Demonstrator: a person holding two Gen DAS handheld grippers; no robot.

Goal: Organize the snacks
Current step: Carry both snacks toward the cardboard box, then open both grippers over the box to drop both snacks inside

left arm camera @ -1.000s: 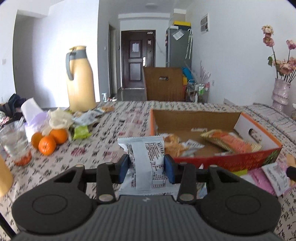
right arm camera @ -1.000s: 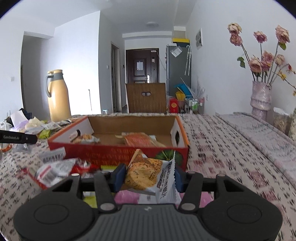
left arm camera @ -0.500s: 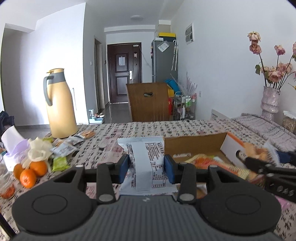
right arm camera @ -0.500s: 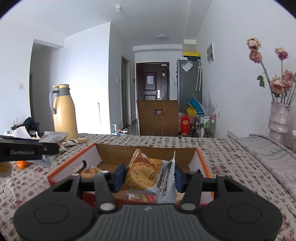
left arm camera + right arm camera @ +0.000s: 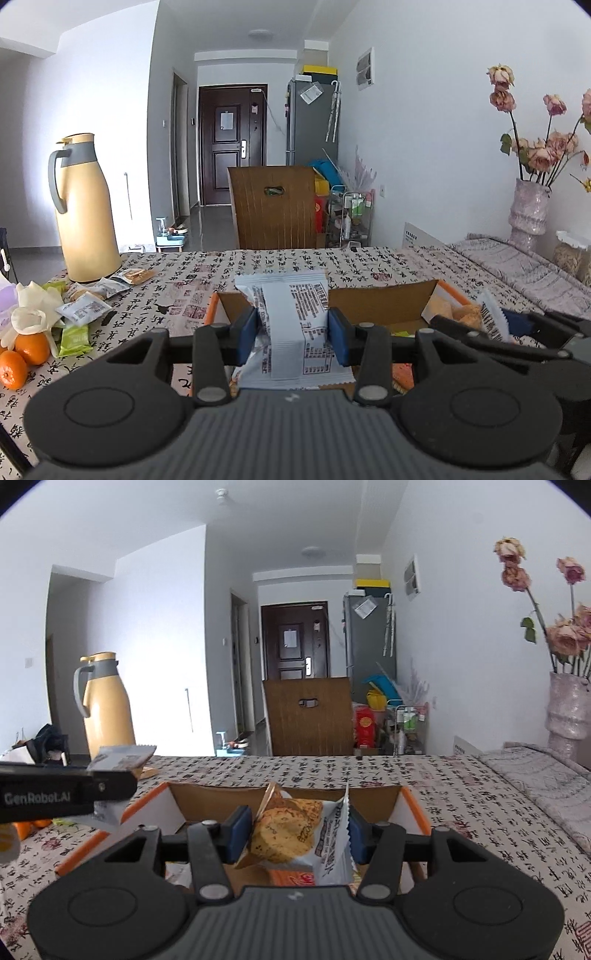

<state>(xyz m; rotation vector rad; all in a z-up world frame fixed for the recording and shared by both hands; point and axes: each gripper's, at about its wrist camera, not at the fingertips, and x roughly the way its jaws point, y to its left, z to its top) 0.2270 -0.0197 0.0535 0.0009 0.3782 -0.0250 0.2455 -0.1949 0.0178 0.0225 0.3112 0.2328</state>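
My left gripper [image 5: 292, 334] is shut on a pale blue-white snack packet [image 5: 293, 325] and holds it above the near left part of the orange cardboard box [image 5: 373, 304]. My right gripper [image 5: 297, 834] is shut on a cookie packet [image 5: 291, 834] and holds it above the same box [image 5: 207, 797]. The right gripper shows at the right of the left wrist view [image 5: 491, 326]. The left gripper shows at the left of the right wrist view [image 5: 107, 781]. Orange snack packets [image 5: 295, 878] lie inside the box, mostly hidden.
A yellow thermos [image 5: 86, 206] stands at the table's far left. Loose snack packets [image 5: 85, 308], oranges [image 5: 22, 356] and a white glove [image 5: 27, 314] lie on the left. A vase of flowers [image 5: 528, 206] stands at the right. A wooden chair [image 5: 275, 206] is behind the table.
Both grippers rose and moved forward over the box with their packets still held. The box now sits lower and closer in both views.
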